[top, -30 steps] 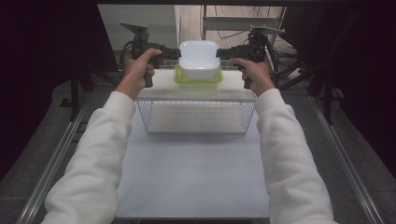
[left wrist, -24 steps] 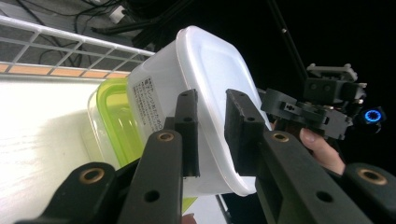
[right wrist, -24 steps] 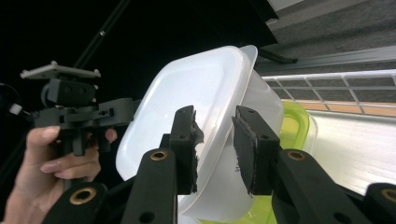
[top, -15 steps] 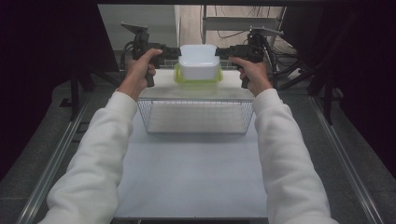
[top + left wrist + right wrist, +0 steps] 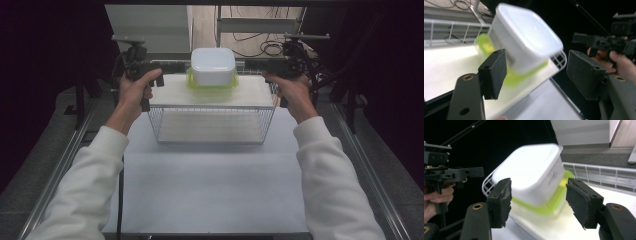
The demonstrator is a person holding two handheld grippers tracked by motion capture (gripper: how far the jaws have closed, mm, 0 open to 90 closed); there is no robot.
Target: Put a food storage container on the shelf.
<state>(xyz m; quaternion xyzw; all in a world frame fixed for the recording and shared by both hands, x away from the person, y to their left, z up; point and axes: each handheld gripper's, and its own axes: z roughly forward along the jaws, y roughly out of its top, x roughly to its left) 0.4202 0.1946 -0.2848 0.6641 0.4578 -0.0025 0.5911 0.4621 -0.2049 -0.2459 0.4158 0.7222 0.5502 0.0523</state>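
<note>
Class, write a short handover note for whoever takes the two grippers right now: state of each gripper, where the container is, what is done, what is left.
Left gripper: jaws have just been opening, nothing between them, drawn back left of the container.
Right gripper: jaws have likewise just been opening, holding nothing, to the container's right.
White container: upside down on its green lid, on the white board atop the wire basket, at the far edge.
Done: container set down and released.
Left: probably just withdrawing both hands.
</note>
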